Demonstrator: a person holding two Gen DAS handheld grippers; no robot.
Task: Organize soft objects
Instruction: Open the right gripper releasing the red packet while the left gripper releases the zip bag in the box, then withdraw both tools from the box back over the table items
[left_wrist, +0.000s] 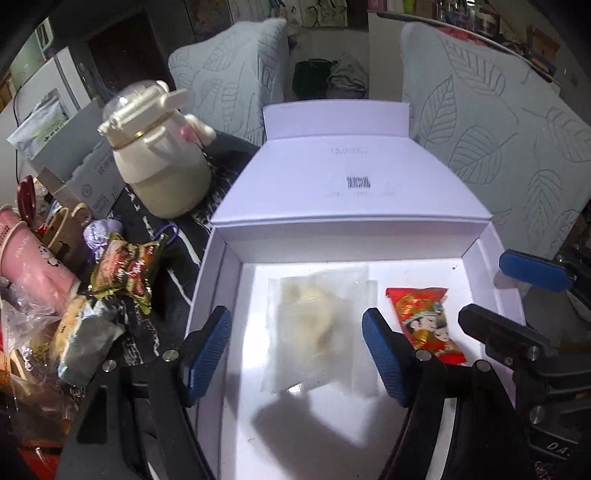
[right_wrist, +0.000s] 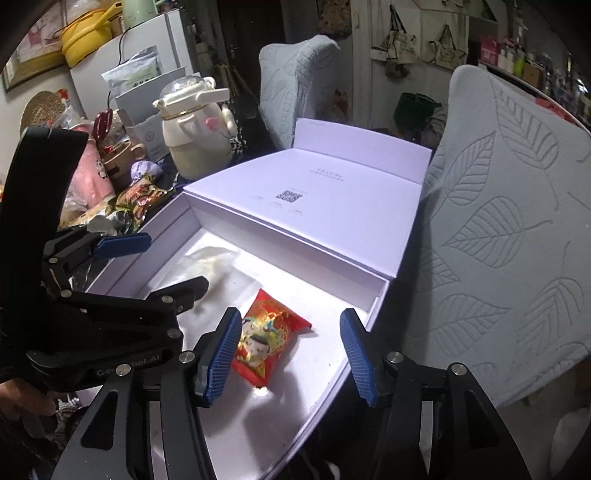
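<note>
Left wrist view: white box (left_wrist: 229, 280) open; clear pouch (left_wrist: 317, 325) and red snack packet (left_wrist: 424, 321) lie side by side on its floor. Left gripper (left_wrist: 295, 354) jaws apart over pouch, gripping nothing. Right gripper (right_wrist: 291, 354) jaws apart, empty, packet just beside one pad. Judged: two items placed; green-gold packet (left_wrist: 125, 269) and other wrappers wait on dark cluttered table (left_wrist: 177, 258). Leaf-pattern chairs (left_wrist: 498, 129) behind.

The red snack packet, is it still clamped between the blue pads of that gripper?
No: the red snack packet lies loose on the floor of the white box, and the right gripper stands open above it.
</note>
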